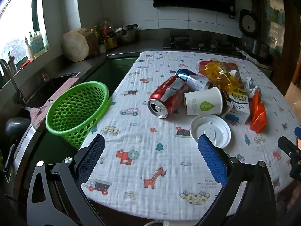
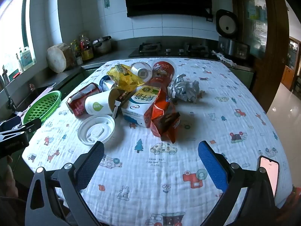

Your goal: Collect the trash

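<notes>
A heap of trash lies mid-table: a red soda can (image 1: 168,96) on its side, a white paper cup (image 1: 203,101), a white plastic lid (image 1: 210,130), a milk carton (image 1: 239,103), an orange wrapper (image 1: 258,113), a yellow wrapper (image 1: 219,74) and crumpled paper (image 2: 184,89). A green perforated basket (image 1: 77,111) sits at the table's left edge. My left gripper (image 1: 150,142) hovers open over the cloth in front of the can and lid. My right gripper (image 2: 150,147) stands open just short of the orange wrapper (image 2: 164,116) and the lid (image 2: 96,129). Neither holds anything.
A printed white cloth (image 1: 150,169) covers the table. A kitchen counter with a sink (image 1: 56,81), bottles and a pot runs along the left and back, a hob (image 2: 160,50) behind. A phone (image 2: 269,173) lies at the table's near right corner.
</notes>
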Motion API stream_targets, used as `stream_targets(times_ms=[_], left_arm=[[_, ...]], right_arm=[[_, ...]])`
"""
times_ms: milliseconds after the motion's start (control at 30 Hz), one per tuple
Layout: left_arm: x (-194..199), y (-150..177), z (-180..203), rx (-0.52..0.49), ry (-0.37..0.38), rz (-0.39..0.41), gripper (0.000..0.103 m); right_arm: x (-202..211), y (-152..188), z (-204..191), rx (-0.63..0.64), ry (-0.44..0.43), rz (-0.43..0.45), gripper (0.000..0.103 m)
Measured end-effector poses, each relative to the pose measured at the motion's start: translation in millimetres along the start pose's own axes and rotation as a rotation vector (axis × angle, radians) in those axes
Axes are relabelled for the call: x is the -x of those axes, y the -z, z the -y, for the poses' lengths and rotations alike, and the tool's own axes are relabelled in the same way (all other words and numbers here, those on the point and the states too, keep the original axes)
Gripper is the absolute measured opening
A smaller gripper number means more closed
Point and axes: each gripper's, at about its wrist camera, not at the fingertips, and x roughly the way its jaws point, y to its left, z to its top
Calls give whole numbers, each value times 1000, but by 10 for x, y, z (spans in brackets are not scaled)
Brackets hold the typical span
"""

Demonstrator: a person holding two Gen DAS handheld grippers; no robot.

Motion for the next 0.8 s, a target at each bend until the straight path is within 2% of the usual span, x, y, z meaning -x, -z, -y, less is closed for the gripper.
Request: stream_targets(times_ms=[267,800], left_arm=[[-14,16,-24,0,22,-14,98],[-138,16,-27,7,14,-31,98]], right_arm=[[-33,-21,24,-7,1,-2,97],[-55,-48,4,8,-3,0,97]])
